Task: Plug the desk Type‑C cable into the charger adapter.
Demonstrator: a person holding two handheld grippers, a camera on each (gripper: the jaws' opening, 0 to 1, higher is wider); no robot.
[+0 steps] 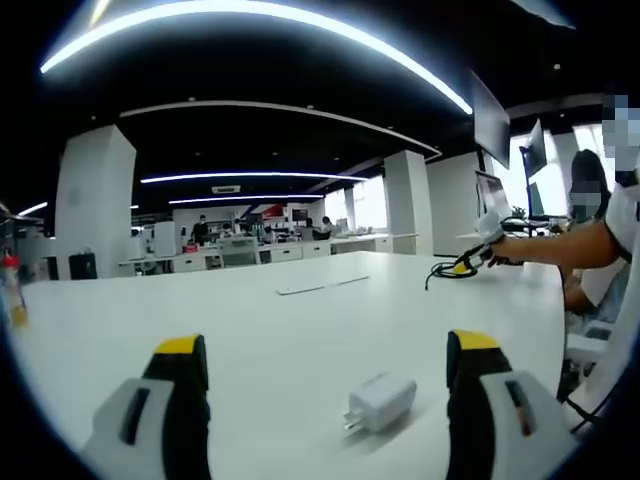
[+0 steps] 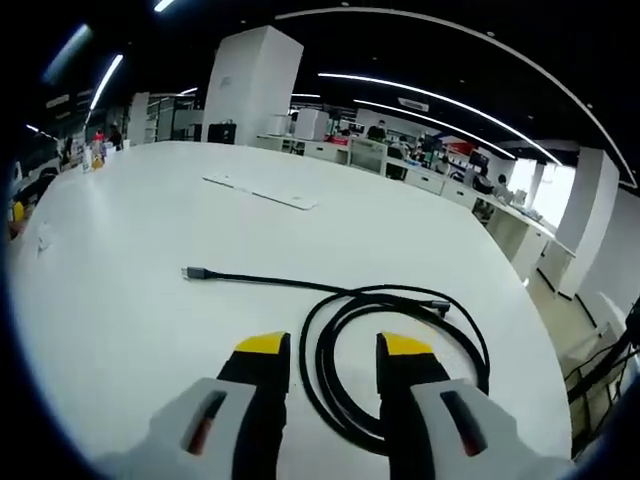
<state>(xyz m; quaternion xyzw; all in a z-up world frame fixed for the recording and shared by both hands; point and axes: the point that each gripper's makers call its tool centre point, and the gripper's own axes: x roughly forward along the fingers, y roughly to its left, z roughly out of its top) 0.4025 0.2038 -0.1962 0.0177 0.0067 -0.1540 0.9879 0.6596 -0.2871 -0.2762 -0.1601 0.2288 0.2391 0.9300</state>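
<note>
A white charger adapter [image 1: 380,402] lies on the white table [image 1: 300,330], its prongs toward the near left. It rests between the jaws of my left gripper [image 1: 325,350], closer to the right jaw, and the jaws stand wide apart without touching it. A black Type-C cable [image 2: 400,335] lies coiled on the table [image 2: 150,300], its plug end [image 2: 193,272] stretched out to the left. My right gripper [image 2: 333,345] hovers open over the coil, one side of the loop running between its jaws. In the left gripper view that right gripper [image 1: 478,255] is far off, over the cable [image 1: 445,270].
A flat white strip [image 1: 322,286] [image 2: 262,190] lies mid-table. A person's arm [image 1: 560,240] reaches in from the right, with monitors [image 1: 490,120] behind. A bottle [image 1: 12,290] stands at the far left edge. The table's right edge [image 2: 520,290] drops off beyond the coil.
</note>
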